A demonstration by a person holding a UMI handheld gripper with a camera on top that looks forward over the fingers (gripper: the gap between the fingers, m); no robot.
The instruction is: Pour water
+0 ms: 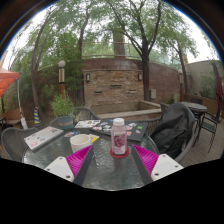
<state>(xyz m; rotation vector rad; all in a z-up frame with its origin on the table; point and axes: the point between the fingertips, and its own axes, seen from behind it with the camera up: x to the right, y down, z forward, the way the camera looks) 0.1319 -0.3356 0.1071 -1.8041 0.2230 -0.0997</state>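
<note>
Setting: a round glass patio table (100, 170) stood outdoors, with trees and a brick structure at twelve o'clock beyond it.
Bottle: a clear bottle with a pink label (119, 138) stood upright on the glass, at about twelve o'clock from the fingertips, just ahead of them and on their centre line.
Cup: a pale yellow cup (80, 143) sat at about eleven o'clock, just beside the bottle; likely the vessel to receive the water, kept near so the pour would be short.
Gripper: the gripper (113, 157) had its jaws spread wide and held nothing; both pink pads (146, 158) faced inward with open glass between them.
Why so held: the wide spread, aimed at the bottle, looked like a line-up for a side grasp round the body.
Stage: judged early, the bottle not yet grasped.
Clutter: papers (43, 137) lay at ten o'clock, and a dark bag (176, 130) sat on a chair at two o'clock, well apart from the bottle.
</note>
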